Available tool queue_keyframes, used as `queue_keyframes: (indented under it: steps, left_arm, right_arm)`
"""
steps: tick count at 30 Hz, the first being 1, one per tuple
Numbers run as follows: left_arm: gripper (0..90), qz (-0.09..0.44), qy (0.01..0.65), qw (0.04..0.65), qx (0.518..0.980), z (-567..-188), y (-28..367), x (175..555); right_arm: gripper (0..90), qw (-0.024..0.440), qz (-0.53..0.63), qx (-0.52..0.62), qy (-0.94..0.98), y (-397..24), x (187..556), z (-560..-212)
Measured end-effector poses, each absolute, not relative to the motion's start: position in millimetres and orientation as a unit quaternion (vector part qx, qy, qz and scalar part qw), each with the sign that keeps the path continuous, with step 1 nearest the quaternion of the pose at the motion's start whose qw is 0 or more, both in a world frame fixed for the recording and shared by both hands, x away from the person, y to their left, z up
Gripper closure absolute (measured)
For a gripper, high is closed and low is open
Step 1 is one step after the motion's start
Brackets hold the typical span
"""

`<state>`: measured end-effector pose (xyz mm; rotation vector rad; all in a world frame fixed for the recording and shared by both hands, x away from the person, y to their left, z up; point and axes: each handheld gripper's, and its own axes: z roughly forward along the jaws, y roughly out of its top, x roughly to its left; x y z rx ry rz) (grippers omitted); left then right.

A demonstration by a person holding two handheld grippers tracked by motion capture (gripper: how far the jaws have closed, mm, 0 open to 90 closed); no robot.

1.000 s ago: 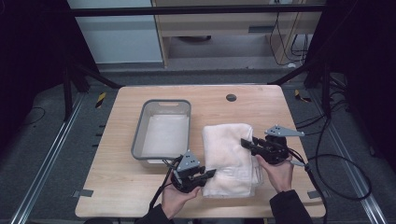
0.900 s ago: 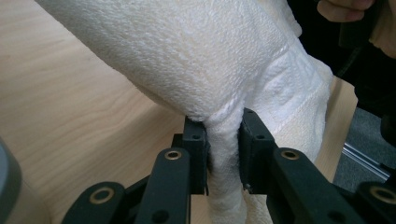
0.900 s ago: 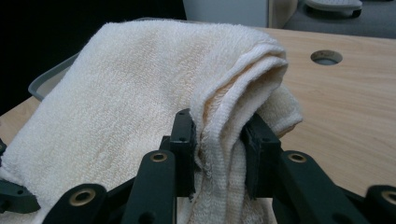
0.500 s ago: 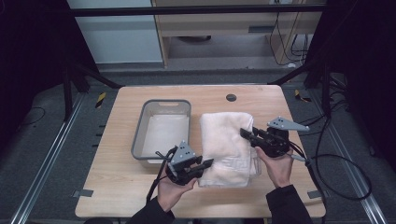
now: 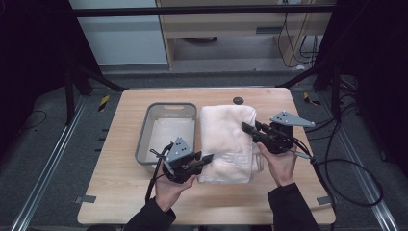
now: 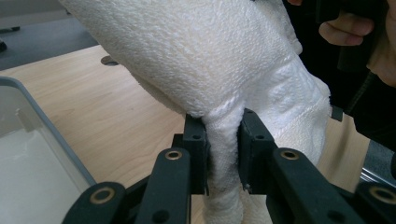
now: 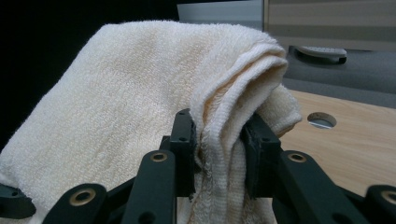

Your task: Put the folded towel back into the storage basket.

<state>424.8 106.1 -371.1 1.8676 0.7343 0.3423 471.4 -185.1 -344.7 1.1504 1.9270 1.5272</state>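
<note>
A folded cream towel [image 5: 226, 139] hangs lifted over the middle of the wooden table [image 5: 120, 192]. My left gripper [image 5: 208, 159] is shut on the towel's near left edge; in the left gripper view the cloth [image 6: 219, 93] bunches between the pads [image 6: 224, 149]. My right gripper [image 5: 248, 129] is shut on the towel's right edge. In the right gripper view, folded layers of the towel [image 7: 140, 93] are pinched between the pads [image 7: 219, 144]. Both hands hold the towel up off the table.
A grey plastic bin [image 5: 144, 139] with a white lining stands just left of the towel, close to my left gripper. A round cable hole [image 5: 238, 100] sits at the table's far edge. Cables trail off the table's right side.
Both grippers have risen and moved toward the far side of the table, lifting the towel with them. The jaws stayed shut on the cloth.
</note>
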Motion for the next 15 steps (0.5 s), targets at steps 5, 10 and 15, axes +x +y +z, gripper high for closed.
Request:
queue_keyframes:
  steps: [5,10,15]
  left_arm:
    - [74.8,0.145,0.311,0.528,0.776,-367,111,428]
    - [74.8,0.15,0.313,0.53,0.774,-365,116,431]
    - [74.8,0.154,0.315,0.532,0.771,-361,120,433]
  right_arm:
    - [69.0,0.217,0.553,0.411,0.692,-179,475,-339]
    - [69.0,0.219,0.554,0.409,0.691,-174,478,-336]
    - [69.0,0.222,0.555,0.406,0.691,-169,482,-331]
